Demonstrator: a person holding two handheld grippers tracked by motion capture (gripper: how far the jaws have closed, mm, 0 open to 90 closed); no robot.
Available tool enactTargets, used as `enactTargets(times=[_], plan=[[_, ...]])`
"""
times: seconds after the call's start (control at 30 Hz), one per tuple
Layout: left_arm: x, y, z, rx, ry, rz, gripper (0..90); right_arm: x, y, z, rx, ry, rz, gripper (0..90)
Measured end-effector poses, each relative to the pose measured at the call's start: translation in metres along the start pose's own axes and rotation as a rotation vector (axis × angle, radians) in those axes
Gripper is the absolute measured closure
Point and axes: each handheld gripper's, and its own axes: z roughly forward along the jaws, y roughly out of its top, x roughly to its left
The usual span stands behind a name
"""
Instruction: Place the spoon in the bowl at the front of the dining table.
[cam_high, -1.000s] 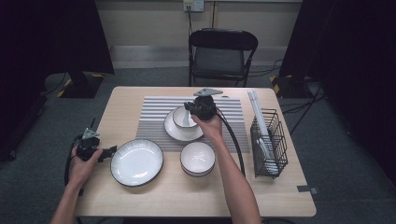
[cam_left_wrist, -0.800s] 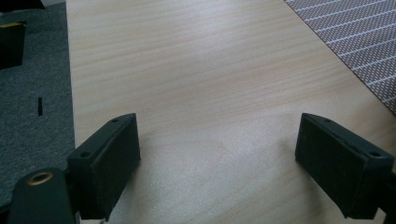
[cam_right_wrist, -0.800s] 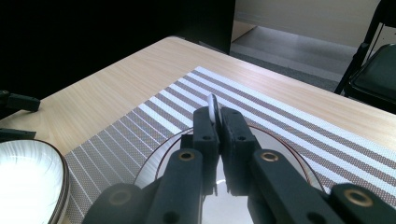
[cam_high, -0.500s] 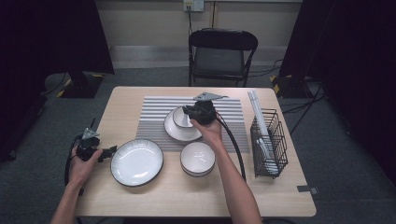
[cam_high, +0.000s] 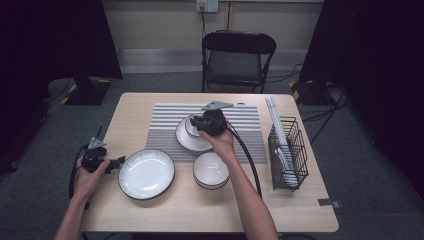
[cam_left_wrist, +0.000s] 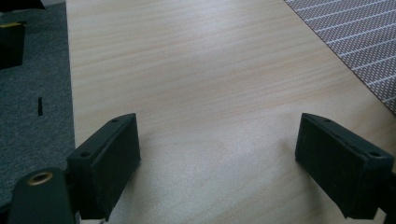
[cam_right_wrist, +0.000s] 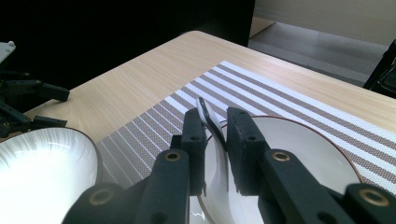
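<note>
1. Fingers first: on my right gripper (cam_right_wrist: 215, 122) they straddle the rim of a small cup (cam_high: 191, 127). They've just been opening a bit, so there's a narrow gap now and I can't honestly tell if the pads are pressing the rim.
2. My left gripper (cam_left_wrist: 219, 154) has its jaws spread wide over bare wood, nothing between them, down by the table's (cam_high: 150, 210) left edge.
3. Closest to me on the table: a big white plate (cam_high: 146, 173) with a dark rim, and a white bowl (cam_high: 211, 170) just right of it.
4. Further out, the cup sits on a saucer (cam_high: 192, 140), which rests on the striped placemat (cam_high: 165, 117).
5. Off to my right, a black wire rack (cam_high: 289, 150) stands near the table edge.
6. Past the far edge, a black folding chair (cam_high: 237, 55).
</note>
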Motion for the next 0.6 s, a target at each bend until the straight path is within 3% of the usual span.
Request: enactTargets(times=[0.2,0.6], plan=[[-0.0001,0.0,0.0001,0.0,-0.001,0.0,13.4,0.0011,-0.0001,0.0018,0.008,0.014,0.017,76.2],[0.0,0.0,0.0,0.0,0.0,0.0,13.4,0.007,0.0014,0.0096,0.023,0.023,0.001,73.2]])
